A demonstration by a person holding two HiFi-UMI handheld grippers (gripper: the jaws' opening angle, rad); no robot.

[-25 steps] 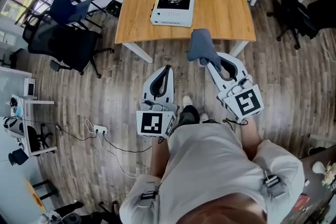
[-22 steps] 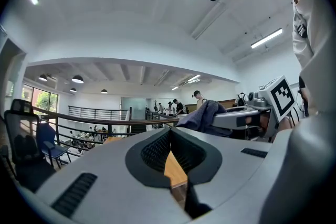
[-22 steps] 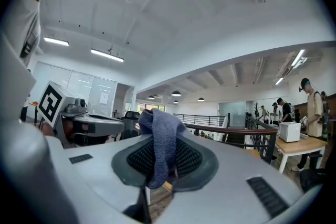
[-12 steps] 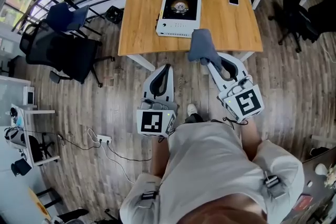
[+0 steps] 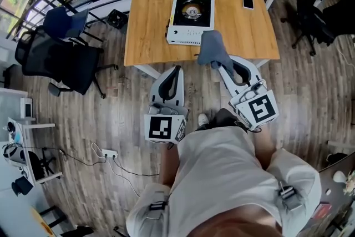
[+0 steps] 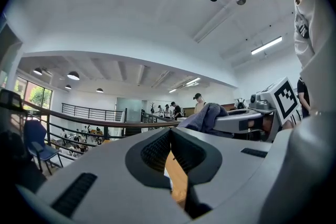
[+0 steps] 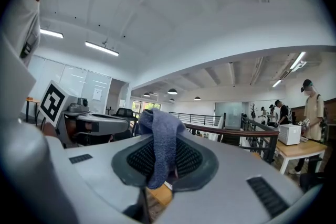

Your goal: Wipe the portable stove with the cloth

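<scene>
The right gripper (image 7: 164, 173) has its jaws pressed shut on a blue-grey cloth (image 7: 160, 139). The cloth is pinched near its middle and stands up past the jaw tips, with one end folding back down over the pads. Its long axis therefore runs roughly along the jaws and points forward. The left gripper (image 6: 170, 152), just beside the right one, has its jaws pressed together with nothing between them. Ahead of both pairs of jaws, the portable stove (image 5: 191, 18) sits on the wooden table (image 5: 145, 30). It is white with a dark burner top, and its control face is turned back toward the jaws. From above its outline looks close to square, so a long axis cannot be told with confidence. In the head view the tip of the cloth overlaps the stove's near edge, but both grippers appear to be held short of the table, so contact cannot be confirmed. As a judgement, the cloth is in hand and being carried to the stove, while all the wiping is yet to be done.
</scene>
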